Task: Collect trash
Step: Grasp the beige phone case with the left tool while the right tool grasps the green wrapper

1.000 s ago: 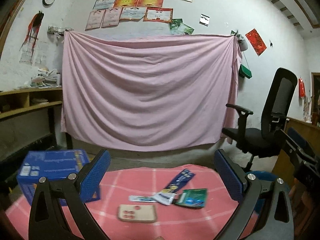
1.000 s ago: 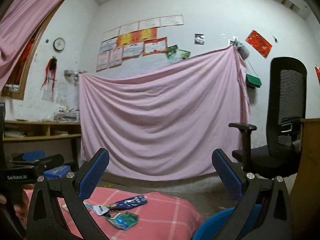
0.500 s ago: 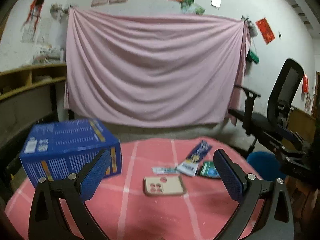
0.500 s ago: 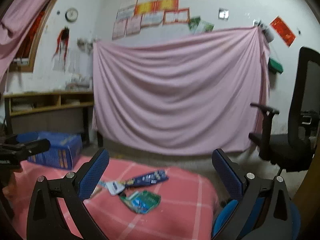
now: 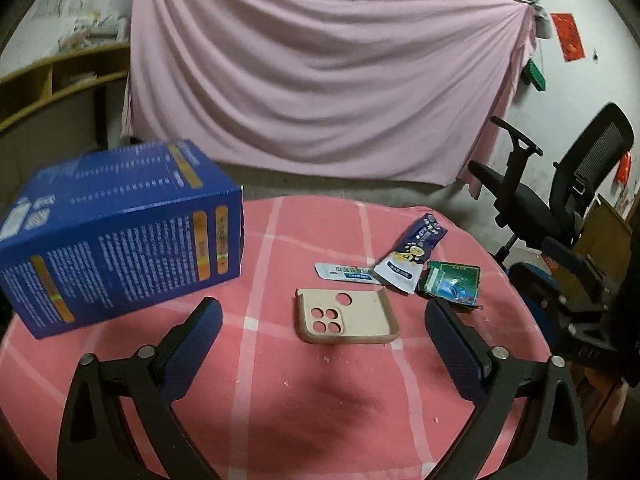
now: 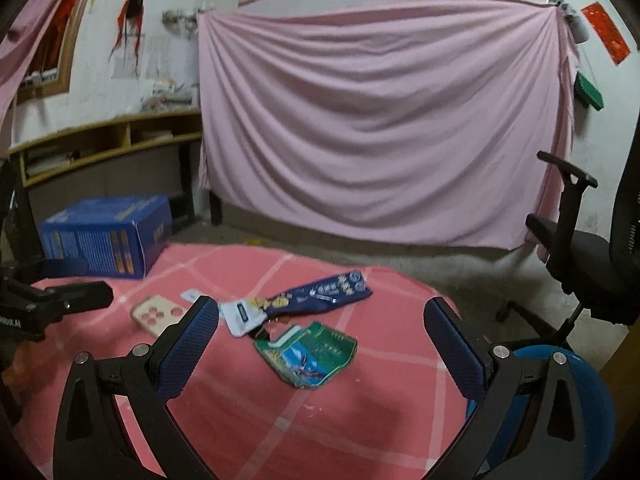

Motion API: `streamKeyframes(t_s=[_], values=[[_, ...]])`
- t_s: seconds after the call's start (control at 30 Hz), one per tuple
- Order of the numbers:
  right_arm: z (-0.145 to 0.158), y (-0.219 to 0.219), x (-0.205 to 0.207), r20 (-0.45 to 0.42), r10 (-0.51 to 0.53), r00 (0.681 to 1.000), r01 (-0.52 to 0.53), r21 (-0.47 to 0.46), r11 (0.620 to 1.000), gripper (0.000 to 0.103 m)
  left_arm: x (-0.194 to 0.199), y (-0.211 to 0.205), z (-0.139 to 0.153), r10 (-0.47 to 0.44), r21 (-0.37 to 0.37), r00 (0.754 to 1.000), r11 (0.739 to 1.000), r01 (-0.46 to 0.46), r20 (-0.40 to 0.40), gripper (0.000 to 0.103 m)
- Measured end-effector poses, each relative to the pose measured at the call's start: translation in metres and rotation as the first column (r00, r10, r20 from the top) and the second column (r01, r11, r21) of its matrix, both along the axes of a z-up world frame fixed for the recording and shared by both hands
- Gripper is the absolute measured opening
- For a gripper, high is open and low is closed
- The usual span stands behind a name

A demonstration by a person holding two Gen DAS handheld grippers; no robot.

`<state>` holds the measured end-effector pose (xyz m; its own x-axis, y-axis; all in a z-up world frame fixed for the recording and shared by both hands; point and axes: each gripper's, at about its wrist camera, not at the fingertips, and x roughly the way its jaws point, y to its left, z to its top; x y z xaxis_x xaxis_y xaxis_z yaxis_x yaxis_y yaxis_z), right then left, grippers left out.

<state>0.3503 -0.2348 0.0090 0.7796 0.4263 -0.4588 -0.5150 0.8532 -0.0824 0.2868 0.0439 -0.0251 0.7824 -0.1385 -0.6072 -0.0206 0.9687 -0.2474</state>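
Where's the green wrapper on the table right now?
Right wrist view: the green wrapper lies on the pink tablecloth, just nearer than the dark blue sachet, right of the phone case.

left wrist: near, angled down at table (image 5: pixel 280 420) | right wrist: lower – from right | shared: wrappers (image 6: pixel 308 304)

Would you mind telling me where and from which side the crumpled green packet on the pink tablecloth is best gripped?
I'd take the green packet by its raised, puckered edge nearest the right tool, coming down from above and in front. It lies nearly flat on the tablecloth, so only a lifted crumple gives the fingers something to pinch. Its far corner sits against the blue-and-white wrapper, so avoid that side.
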Motion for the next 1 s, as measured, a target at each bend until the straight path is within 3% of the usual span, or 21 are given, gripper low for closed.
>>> streamKeyframes(t_s=[0.1,0.17,0.3,0.4,0.57,0.7,0.83,0.9,1.0], values=[[-0.007,0.004,0.008,-0.055,0.004,0.998,-0.006,-0.026,1.000,0.100,0.012,0.004,-0.003,-0.002,-0.041,0.999,0.999,0.000,-0.035,0.074],[-0.011,0.006,0.015,-0.098,0.004,0.995,-0.008,-0.035,0.999,0.087,0.020,0.005,-0.006,-0.008,-0.052,0.998,0.999,0.005,-0.064,0.065],[-0.021,0.007,0.031,-0.200,0.002,0.980,-0.010,-0.038,0.999,0.085,0.030,0.006,-0.016,-0.010,-0.067,0.991,0.998,0.001,-0.131,0.050],[-0.028,0.005,0.045,-0.273,-0.024,0.962,0.015,-0.034,0.999,0.084,0.034,0.010,-0.021,-0.004,-0.073,0.985,0.997,-0.009,-0.174,0.049],[-0.045,0.005,0.069,-0.403,-0.084,0.911,0.063,-0.067,0.996,0.084,0.034,0.011,-0.020,-0.016,-0.061,0.983,0.998,0.005,-0.182,0.049],[-0.055,0.013,0.072,-0.457,-0.068,0.887,0.025,-0.100,0.995,0.081,0.036,0.009,-0.021,-0.040,-0.055,0.982,0.998,0.031,-0.186,0.044],[-0.057,0.014,0.072,-0.476,-0.041,0.878,0.000,-0.086,0.996,0.068,0.039,0.008,-0.023,-0.058,-0.072,0.980,0.996,0.046,-0.189,0.033],[-0.056,0.010,0.073,-0.485,-0.024,0.874,-0.005,-0.058,0.998,0.064,0.039,0.012,-0.024,-0.058,-0.091,0.980,0.995,0.041,-0.193,0.022],[-0.053,0.003,0.074,-0.492,0.004,0.871,-0.011,-0.011,1.000,0.042,0.037,0.019,-0.026,-0.056,-0.124,0.979,0.992,0.032,-0.194,0.014]])
